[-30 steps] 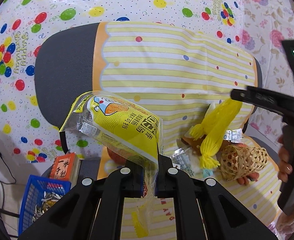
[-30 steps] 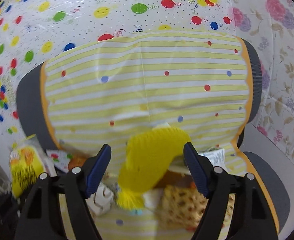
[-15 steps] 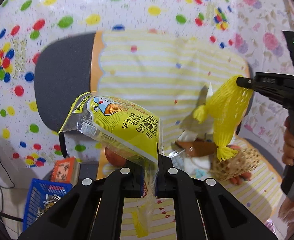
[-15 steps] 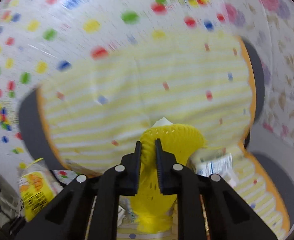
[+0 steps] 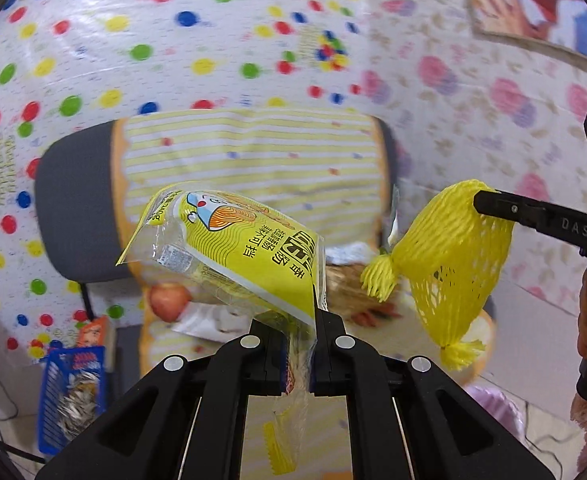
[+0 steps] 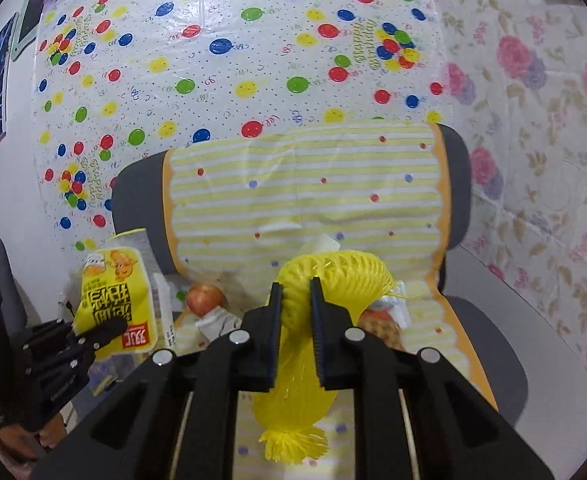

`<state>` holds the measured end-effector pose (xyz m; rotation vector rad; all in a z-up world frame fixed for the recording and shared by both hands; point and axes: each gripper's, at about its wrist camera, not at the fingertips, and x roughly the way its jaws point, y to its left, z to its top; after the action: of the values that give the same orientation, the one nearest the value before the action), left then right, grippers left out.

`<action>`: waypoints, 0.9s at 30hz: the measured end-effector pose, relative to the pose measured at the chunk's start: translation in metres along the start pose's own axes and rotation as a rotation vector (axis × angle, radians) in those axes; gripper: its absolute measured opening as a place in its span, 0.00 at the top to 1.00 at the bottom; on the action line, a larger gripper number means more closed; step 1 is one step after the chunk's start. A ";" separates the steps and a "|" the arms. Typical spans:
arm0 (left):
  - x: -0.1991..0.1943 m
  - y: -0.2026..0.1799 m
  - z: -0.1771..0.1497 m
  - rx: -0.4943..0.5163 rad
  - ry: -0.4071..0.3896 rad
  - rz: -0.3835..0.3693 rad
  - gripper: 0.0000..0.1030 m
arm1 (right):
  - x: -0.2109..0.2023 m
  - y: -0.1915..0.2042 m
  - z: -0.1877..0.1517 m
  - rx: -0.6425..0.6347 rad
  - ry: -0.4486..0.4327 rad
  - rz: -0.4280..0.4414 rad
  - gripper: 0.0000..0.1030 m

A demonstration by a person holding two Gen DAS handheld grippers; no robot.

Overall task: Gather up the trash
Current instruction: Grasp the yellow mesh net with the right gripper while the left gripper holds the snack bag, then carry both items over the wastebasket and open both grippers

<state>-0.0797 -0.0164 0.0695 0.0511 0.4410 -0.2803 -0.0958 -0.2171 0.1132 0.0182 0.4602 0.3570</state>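
My left gripper [image 5: 299, 320] is shut on the edge of a yellow snack bag [image 5: 245, 248], which hangs in the air in front of the chair. In the right wrist view the same bag [image 6: 113, 292] shows at the lower left, pinched by the left gripper [image 6: 101, 330]. My right gripper [image 6: 295, 292] is shut on a yellow foam fruit net [image 6: 329, 272], whose fringed end dangles below the jaws. The left wrist view shows that net [image 5: 449, 264] hanging from the right gripper [image 5: 481, 200], held by a hand at the right edge.
A grey office chair [image 6: 489, 344] carries a yellow striped cloth [image 6: 305, 188]. On its seat lie an apple [image 6: 205, 298], a woven basket [image 6: 381, 328] and crumpled wrappers [image 6: 217, 320]. A blue crate [image 5: 71, 392] stands on the floor to the left. Patterned sheets cover the walls.
The right gripper's jaws closed on the yellow net and lifted it off the seat. Both grippers drew back from the chair and rose, the left still holding the bag.
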 end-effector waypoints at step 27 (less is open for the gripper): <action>0.022 -0.230 -0.131 0.329 0.195 -0.489 0.92 | -0.125 -0.125 -0.180 0.218 0.136 -0.444 0.86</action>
<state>-0.1791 -0.2287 -0.0556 0.2962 0.5952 -0.8336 -0.2376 -0.3881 -0.0058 0.1025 0.6202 -0.1300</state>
